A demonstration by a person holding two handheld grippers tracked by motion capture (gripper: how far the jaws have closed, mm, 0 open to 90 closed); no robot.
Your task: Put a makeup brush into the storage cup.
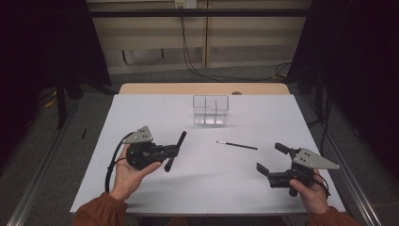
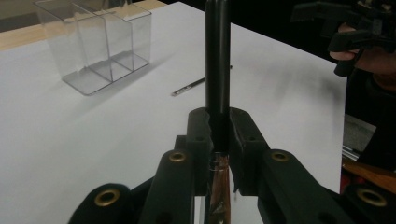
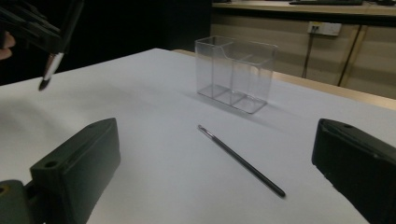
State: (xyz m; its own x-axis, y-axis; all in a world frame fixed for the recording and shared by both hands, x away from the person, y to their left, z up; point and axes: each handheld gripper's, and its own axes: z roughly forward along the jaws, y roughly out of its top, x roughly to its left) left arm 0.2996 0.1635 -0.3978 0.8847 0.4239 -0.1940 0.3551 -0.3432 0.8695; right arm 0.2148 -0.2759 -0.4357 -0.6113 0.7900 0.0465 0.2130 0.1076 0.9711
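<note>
My left gripper (image 1: 175,151) hangs over the left half of the white table (image 1: 141,113), shut on a thick black-handled brush (image 1: 178,146). In the left gripper view the handle (image 2: 217,70) stands up between the jaws and its copper ferrule points back below them. A thin black brush (image 1: 237,145) lies flat mid-table, just in front of a clear divided box (image 1: 211,110). My right gripper (image 1: 272,159) waits at the right, open and with nothing in it, facing the thin brush (image 3: 243,162) and the box (image 3: 236,74).
The table's front edge runs just above the person's orange sleeves (image 1: 99,212). Metal rails (image 1: 42,174) flank both sides of the table. Cables (image 1: 197,70) trail on the floor behind the wooden far edge (image 1: 202,88).
</note>
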